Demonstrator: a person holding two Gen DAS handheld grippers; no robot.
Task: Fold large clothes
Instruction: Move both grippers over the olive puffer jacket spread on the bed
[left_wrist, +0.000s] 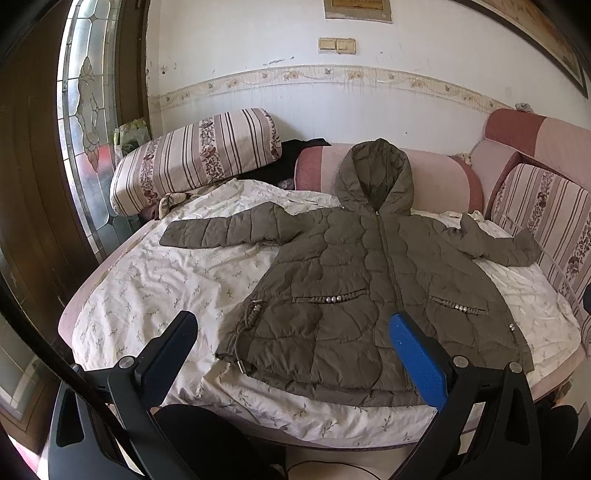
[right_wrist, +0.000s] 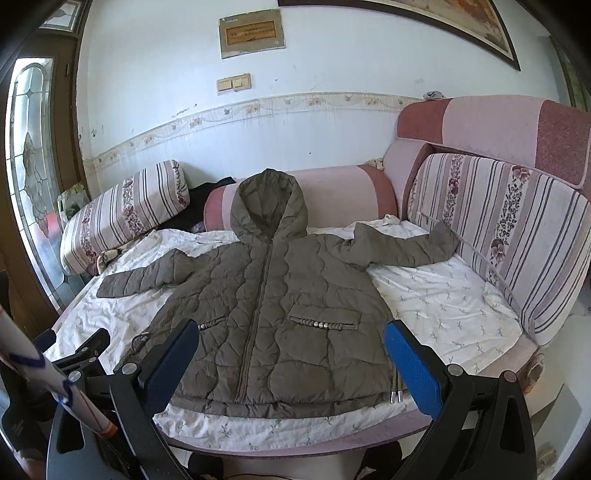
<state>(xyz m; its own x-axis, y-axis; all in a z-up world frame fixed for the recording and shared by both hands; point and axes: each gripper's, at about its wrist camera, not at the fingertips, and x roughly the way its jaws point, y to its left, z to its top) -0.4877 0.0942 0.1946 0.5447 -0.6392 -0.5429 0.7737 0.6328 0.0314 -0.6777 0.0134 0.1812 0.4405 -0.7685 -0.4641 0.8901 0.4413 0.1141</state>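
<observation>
An olive-green quilted hooded jacket (left_wrist: 369, 280) lies spread flat, front up and zipped, on a white floral sheet (left_wrist: 155, 280). Its sleeves stretch out left and right and its hood rests against a pink bolster. It also shows in the right wrist view (right_wrist: 273, 317). My left gripper (left_wrist: 291, 325) is open and empty, held above the jacket's lower hem. My right gripper (right_wrist: 291, 332) is open and empty, also above the hem. The left gripper's black frame (right_wrist: 85, 350) shows at the lower left of the right wrist view.
A striped floral cushion (left_wrist: 195, 155) lies at the back left, a pink bolster (right_wrist: 332, 188) behind the hood, and a striped sofa back (right_wrist: 509, 236) on the right. A glass-panelled wooden door (left_wrist: 85, 110) stands at the left. The seat's front edge (right_wrist: 295, 443) is just below the hem.
</observation>
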